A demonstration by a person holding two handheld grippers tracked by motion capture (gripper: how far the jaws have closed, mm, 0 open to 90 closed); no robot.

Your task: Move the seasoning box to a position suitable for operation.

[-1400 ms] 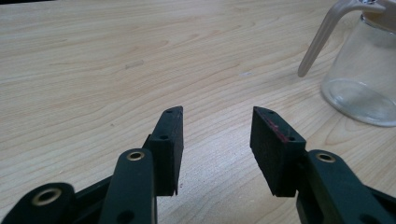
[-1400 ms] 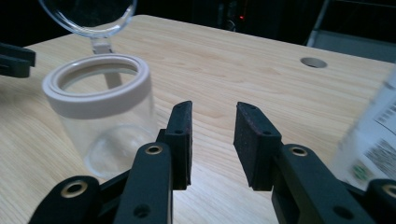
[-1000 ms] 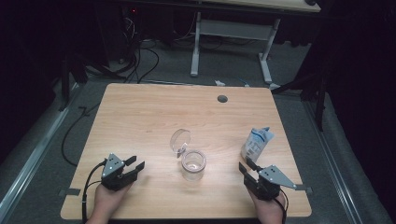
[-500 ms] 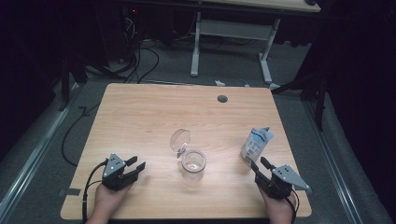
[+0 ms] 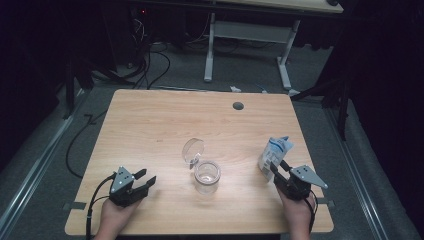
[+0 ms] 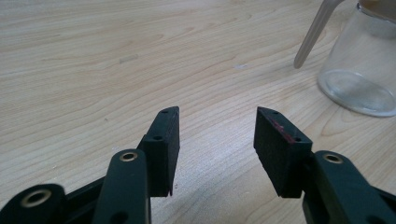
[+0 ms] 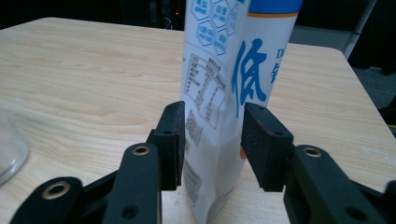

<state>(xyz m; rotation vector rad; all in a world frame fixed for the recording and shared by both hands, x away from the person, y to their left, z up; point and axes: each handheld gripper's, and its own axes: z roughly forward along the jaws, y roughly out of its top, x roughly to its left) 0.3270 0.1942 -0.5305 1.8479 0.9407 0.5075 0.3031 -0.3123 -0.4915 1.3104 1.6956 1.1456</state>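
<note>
A white and blue pouch (image 5: 275, 152) stands upright near the table's right edge. My right gripper (image 5: 276, 169) has it between its jaws, which have just been closing. In the right gripper view both pads (image 7: 173, 140) touch the sides of the pouch (image 7: 224, 70), and the right gripper (image 7: 212, 112) is shut on it. A clear glass jar (image 5: 207, 176) stands mid-table with its hinged lid (image 5: 193, 151) tipped open. My left gripper (image 5: 146, 176) rests near the front left, open, its jaws just opened wider. Nothing lies between the jaws of the left gripper (image 6: 217, 116), and the jar (image 6: 359, 70) is off to their right.
The wooden table (image 5: 150, 130) has a round cable hole (image 5: 238, 105) at the back. The jar's base (image 7: 9, 149) sits to the left of the right gripper. Behind the table stand a white desk frame (image 5: 250, 30) and floor cables (image 5: 150, 60).
My right gripper has moved right and forward to the pouch, and its jaws now stand around it. The left gripper has stayed where it was.
</note>
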